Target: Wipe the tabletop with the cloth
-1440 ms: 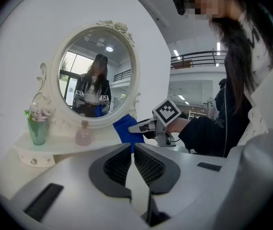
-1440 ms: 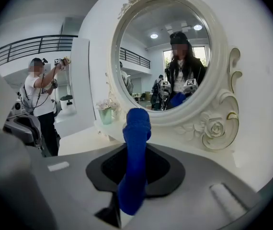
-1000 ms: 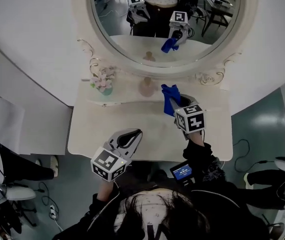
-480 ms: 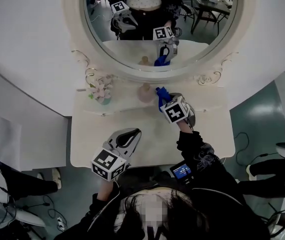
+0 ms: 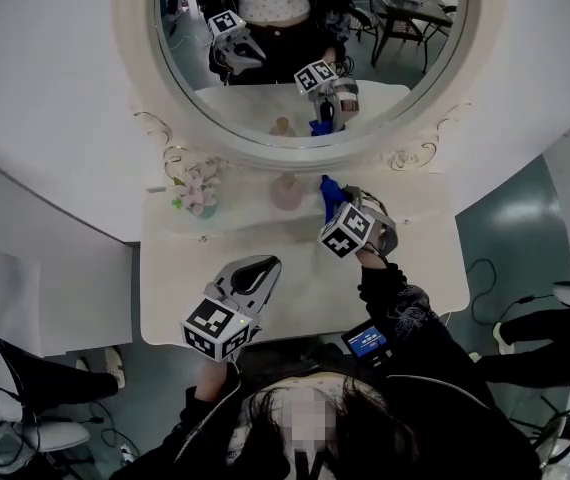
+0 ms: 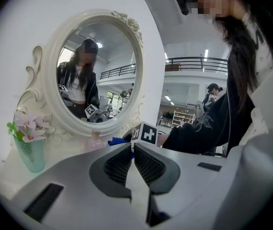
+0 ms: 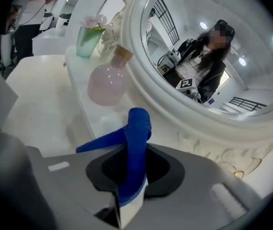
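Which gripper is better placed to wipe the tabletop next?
Probably the right gripper: its jaws are shut on the blue cloth over the tabletop. The left gripper is shut with nothing in it.

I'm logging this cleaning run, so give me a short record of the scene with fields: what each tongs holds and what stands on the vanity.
Surface: white vanity tabletop below a round mirror
Left tongs: shut, empty, over the front edge
Right tongs: shut on blue cloth, near the mirror's base
On the back ledge: pink bottle, vase of flowers
Cloth touching tabletop: cannot tell
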